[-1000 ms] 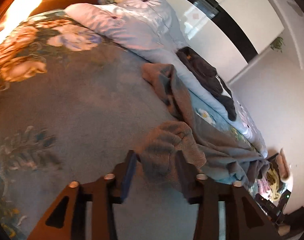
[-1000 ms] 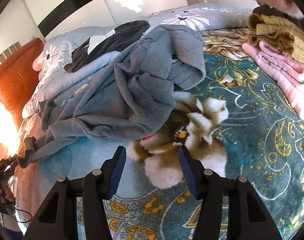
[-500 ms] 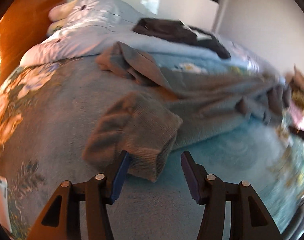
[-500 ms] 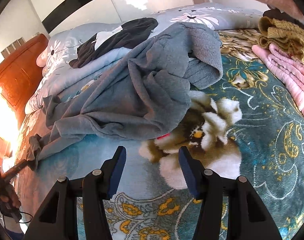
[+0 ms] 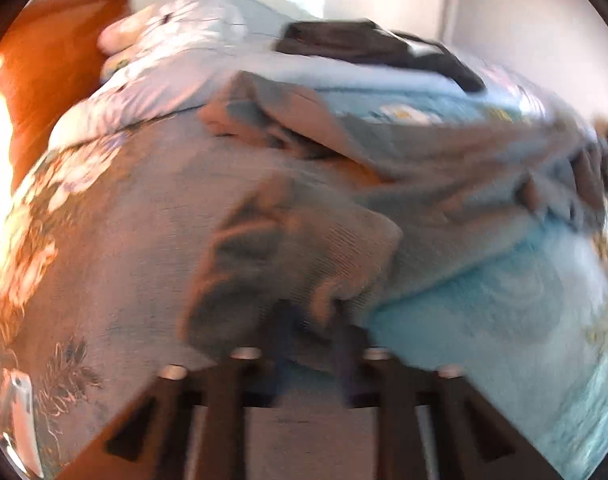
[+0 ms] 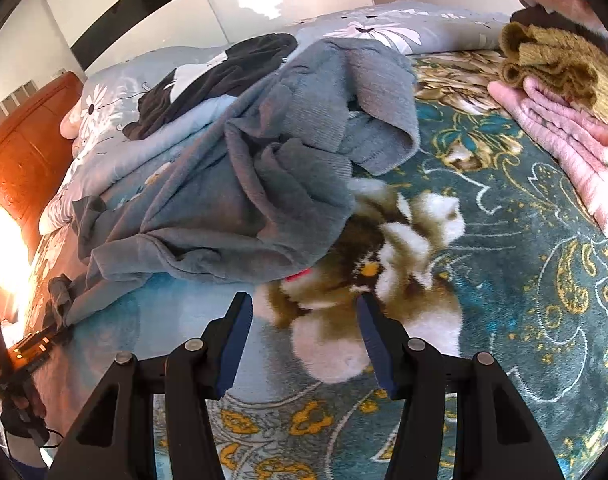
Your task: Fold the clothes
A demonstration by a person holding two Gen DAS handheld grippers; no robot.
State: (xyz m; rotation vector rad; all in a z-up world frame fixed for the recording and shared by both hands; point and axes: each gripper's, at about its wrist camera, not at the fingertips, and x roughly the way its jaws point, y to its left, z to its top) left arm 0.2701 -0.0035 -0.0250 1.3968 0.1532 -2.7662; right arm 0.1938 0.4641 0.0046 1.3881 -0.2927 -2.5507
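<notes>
A grey knit sweater [image 6: 263, 184] lies crumpled on the teal floral bedspread [image 6: 524, 264]. In the blurred left wrist view its sleeve cuff [image 5: 299, 248] bunches just ahead of my left gripper [image 5: 310, 320], whose jaws have closed on the cuff's edge. My left gripper also shows far left in the right wrist view [image 6: 53, 330], at the sleeve end. My right gripper [image 6: 304, 332] is open and empty, low over the bedspread just short of the sweater's hem.
Folded pink [image 6: 564, 140] and mustard [image 6: 560, 64] garments are stacked at the right. A black garment [image 6: 219, 76] lies on the pale floral quilt [image 6: 115, 136] behind. An orange wooden headboard [image 6: 19, 148] stands at the left.
My left gripper has narrowed from wide open onto the sleeve cuff and moved forward into it. My right gripper has held open and crept slightly toward the sweater.
</notes>
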